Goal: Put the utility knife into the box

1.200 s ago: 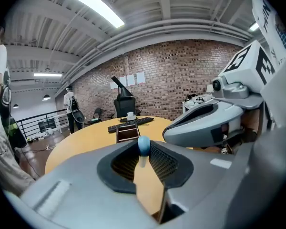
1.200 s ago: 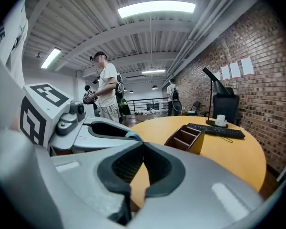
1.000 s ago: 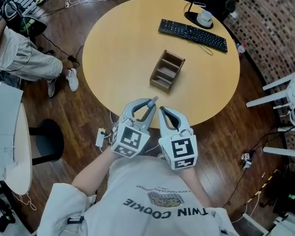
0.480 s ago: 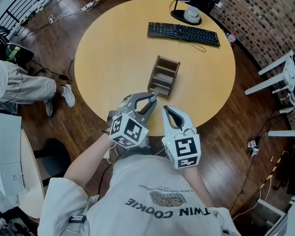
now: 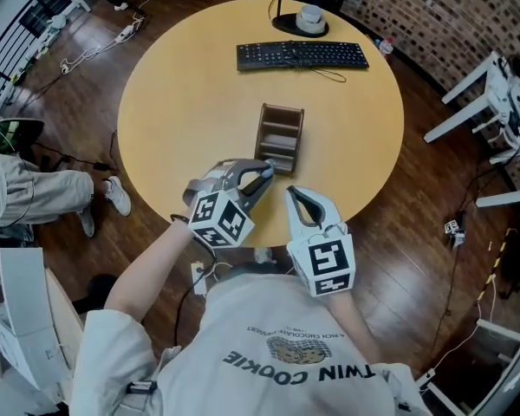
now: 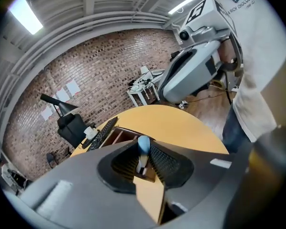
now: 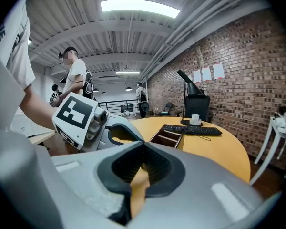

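Note:
A brown wooden box [image 5: 280, 137] with open compartments stands on the round table [image 5: 182, 102], near its front edge. My left gripper [image 5: 262, 173] reaches over that edge, just short of the box, shut on the utility knife [image 6: 143, 147], whose blue-grey end sticks out past the pads. The box [image 6: 115, 136] shows right behind the knife. My right gripper [image 5: 291, 194] hangs beside the left one at the table's rim, its jaws closed together [image 7: 142, 161] with nothing between them. The box [image 7: 169, 136] lies ahead of it.
A black keyboard [image 5: 302, 55] and a lamp base with a white cup [image 5: 309, 20] sit at the table's far side. White chairs [image 5: 503, 85] stand to the right, a seated person's legs [image 5: 17, 189] to the left. Cables lie on the wooden floor. People [image 7: 76, 75] stand beyond.
My left gripper has moved forward over the table edge, closer to the box, still holding the knife. The right gripper has stayed beside it.

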Motion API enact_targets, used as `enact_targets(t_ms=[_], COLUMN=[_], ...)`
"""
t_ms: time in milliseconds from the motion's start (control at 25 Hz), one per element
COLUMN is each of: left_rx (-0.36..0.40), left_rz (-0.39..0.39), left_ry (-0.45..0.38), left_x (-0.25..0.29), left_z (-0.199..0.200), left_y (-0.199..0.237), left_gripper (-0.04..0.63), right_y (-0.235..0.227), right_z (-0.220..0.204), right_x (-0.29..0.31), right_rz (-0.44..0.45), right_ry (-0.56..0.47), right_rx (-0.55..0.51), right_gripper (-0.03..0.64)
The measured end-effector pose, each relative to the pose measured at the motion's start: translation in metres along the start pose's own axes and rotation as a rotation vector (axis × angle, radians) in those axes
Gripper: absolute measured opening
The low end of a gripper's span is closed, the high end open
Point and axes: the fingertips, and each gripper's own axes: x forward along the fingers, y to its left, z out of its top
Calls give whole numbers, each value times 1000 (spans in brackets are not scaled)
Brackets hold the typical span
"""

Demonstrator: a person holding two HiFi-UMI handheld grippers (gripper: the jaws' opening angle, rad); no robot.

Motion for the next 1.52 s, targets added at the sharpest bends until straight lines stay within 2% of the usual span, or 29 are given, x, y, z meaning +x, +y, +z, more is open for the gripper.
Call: enact_targets(t_ms=[320, 840, 1080, 1160, 1320, 1520], left_rx=[114, 274, 294, 292, 277, 236], left_rz=[-100, -149, -145, -147, -148, -115], left_ry=[1, 28, 51, 55, 74, 85], left_x=[15, 38, 45, 45, 44, 37], left_z=[-14, -38, -44, -41, -42, -41], left_y=[-4, -9, -10, -12, -12, -10], left_gripper=[72, 74, 77, 97, 146, 158], right_y=[9, 10, 7, 4, 5, 8], right_z=[1, -9, -9, -7, -6, -4], right_x=[7, 13, 13, 10, 10, 10], right_rz=[-25, -67, -76, -77, -60, -25], right_ry=[2, 30, 27, 22, 19, 18], right_rx=[7, 23, 18, 18, 17, 11], right_gripper=[2, 2, 2, 2, 2, 2])
